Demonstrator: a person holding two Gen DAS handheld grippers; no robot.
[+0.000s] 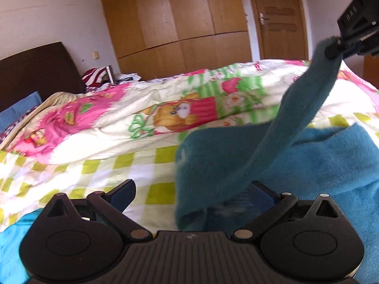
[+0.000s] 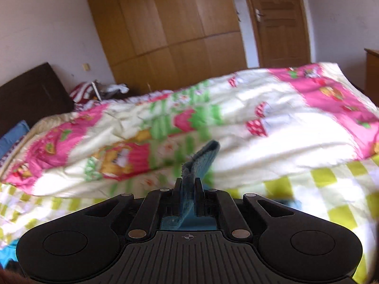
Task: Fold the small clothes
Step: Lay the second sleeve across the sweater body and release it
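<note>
A teal fleece garment [image 1: 236,161] lies on the bed at the right of the left wrist view. One strip of it rises up and to the right to my right gripper [image 1: 332,47], which is shut on its end. In the right wrist view the right gripper [image 2: 188,183] pinches that teal fleece edge [image 2: 203,157], which sticks up past the fingertips. My left gripper [image 1: 193,195] is open wide and low over the bed. The garment's near edge lies in the right half of its gap, against the right finger [image 1: 263,193], and is not pinched.
A heaped quilt [image 1: 142,108] in pink, green and white fills the far side of the bed, over a green-checked sheet [image 1: 106,175]. A light blue cloth [image 1: 14,241] lies at the lower left. Behind stand a dark headboard [image 1: 35,68], a wooden wardrobe [image 1: 177,19] and a door [image 1: 279,19].
</note>
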